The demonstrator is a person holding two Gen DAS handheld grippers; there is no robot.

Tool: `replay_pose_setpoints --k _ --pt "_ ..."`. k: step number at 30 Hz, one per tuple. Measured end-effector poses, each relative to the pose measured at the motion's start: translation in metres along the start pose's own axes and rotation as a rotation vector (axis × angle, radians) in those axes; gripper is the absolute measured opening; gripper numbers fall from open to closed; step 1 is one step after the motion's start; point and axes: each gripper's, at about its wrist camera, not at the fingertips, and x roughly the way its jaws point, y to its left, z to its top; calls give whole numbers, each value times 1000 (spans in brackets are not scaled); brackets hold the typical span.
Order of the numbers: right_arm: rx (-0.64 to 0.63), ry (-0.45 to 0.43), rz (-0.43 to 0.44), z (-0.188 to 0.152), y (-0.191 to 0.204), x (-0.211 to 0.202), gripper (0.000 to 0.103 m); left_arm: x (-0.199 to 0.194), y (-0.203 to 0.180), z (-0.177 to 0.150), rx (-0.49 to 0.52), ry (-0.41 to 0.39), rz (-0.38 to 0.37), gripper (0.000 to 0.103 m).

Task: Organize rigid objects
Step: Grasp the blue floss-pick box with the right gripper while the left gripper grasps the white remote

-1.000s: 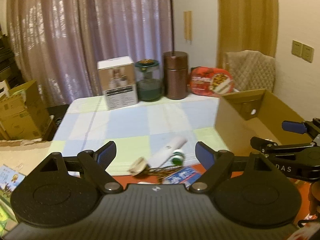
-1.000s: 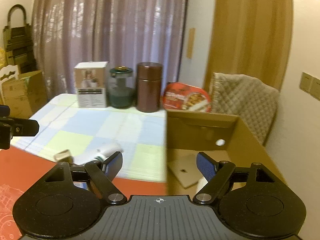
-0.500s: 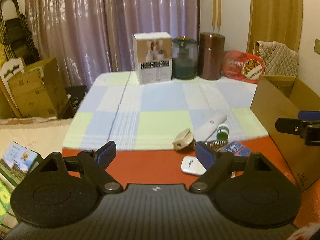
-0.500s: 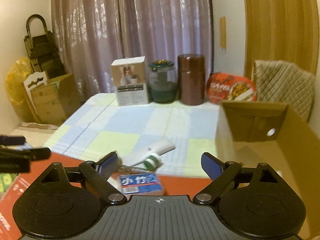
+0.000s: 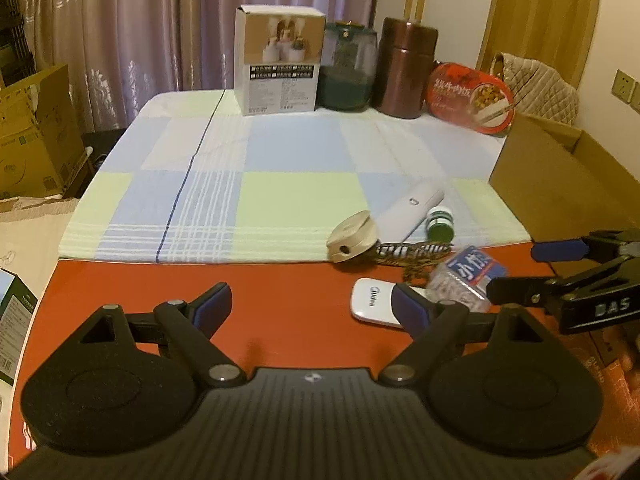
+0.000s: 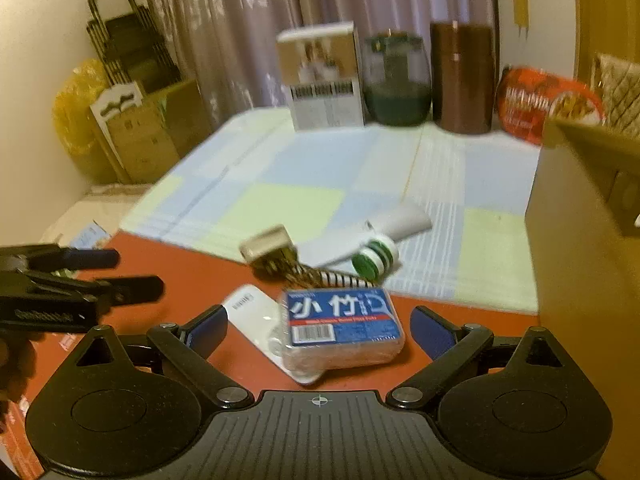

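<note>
1. Blue-labelled packet [image 6: 340, 330] lies on the red tabletop [image 6: 224, 280], partly over a white remote [image 6: 256, 312], right between the spread fingers of the right gripper [image 6: 320, 330], untouched.
2. Left gripper [image 5: 310, 306] hovers with its fingers wide apart, holding nothing, the remote just beside its right fingertip [image 5: 408, 308].
3. Beyond: checked cloth [image 5: 280, 176], cardboard box [image 6: 580, 240] at right.
4. Far edge: white carton [image 5: 280, 60], brown canister [image 5: 406, 68], curtains [image 5: 160, 20].
</note>
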Motion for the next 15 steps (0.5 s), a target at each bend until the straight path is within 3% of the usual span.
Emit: replay_pose_setpoints --k 6,15 --pt "21 45 3 -3 -20 23 95 10 9 0 -19 28 -13 88" --pt "23 70 34 -1 -22 38 95 11 3 -1 46 -14 -36 89"
